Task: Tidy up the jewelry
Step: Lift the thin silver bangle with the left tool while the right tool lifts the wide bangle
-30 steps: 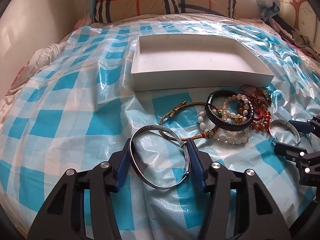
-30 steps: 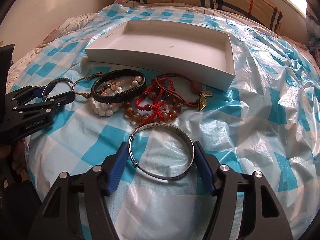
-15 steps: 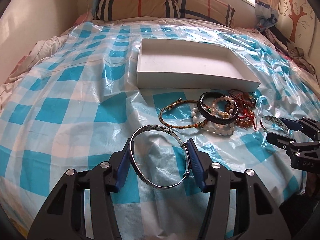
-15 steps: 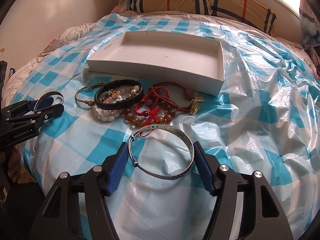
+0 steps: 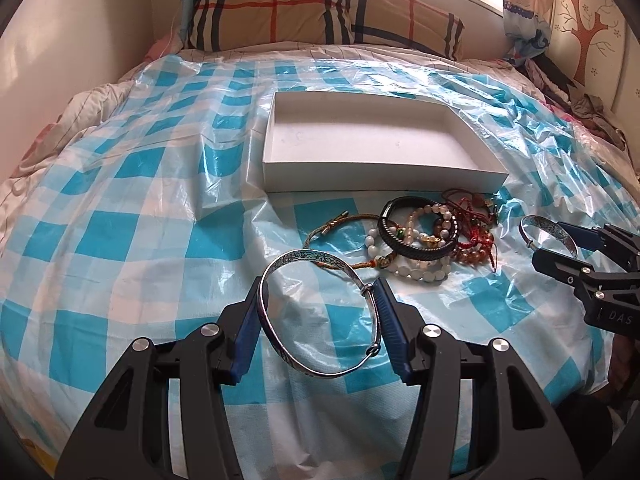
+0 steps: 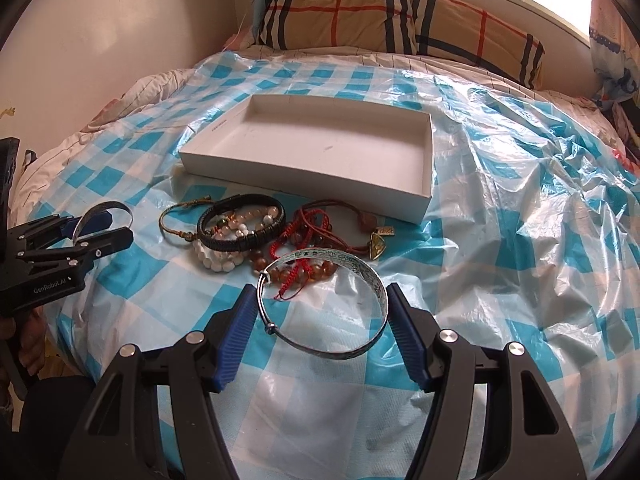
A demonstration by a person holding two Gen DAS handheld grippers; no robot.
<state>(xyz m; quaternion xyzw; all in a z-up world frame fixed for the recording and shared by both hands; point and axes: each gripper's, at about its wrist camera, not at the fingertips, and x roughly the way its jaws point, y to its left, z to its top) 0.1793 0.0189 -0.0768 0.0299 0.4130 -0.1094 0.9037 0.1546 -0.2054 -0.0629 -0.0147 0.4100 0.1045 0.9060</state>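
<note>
My left gripper (image 5: 317,282) is shut on a silver bangle (image 5: 308,257), its blue pads pressing both sides, above the checked plastic sheet. My right gripper (image 6: 321,288) is shut on a second silver bangle (image 6: 362,272) in the same way. Between them lies a jewelry pile (image 5: 420,240): a black braided bracelet (image 6: 240,236), white and amber beads, red cords, a brown cord with a pendant (image 6: 378,246). Behind the pile stands an empty white box (image 5: 384,178), also in the right wrist view (image 6: 304,178). Each view shows the other gripper: right (image 5: 556,246), left (image 6: 110,226).
The blue-and-white plastic sheet (image 5: 120,240) covers a bed and is crumpled on the right (image 6: 540,160). Plaid pillows (image 5: 320,12) lie at the head under a window. A wall runs along the left (image 6: 100,40). Clothes and a curtain sit at the far right (image 5: 580,92).
Both grippers have risen a little, each with its bangle still clamped. The box and the pile now look smaller and lower in both views.
</note>
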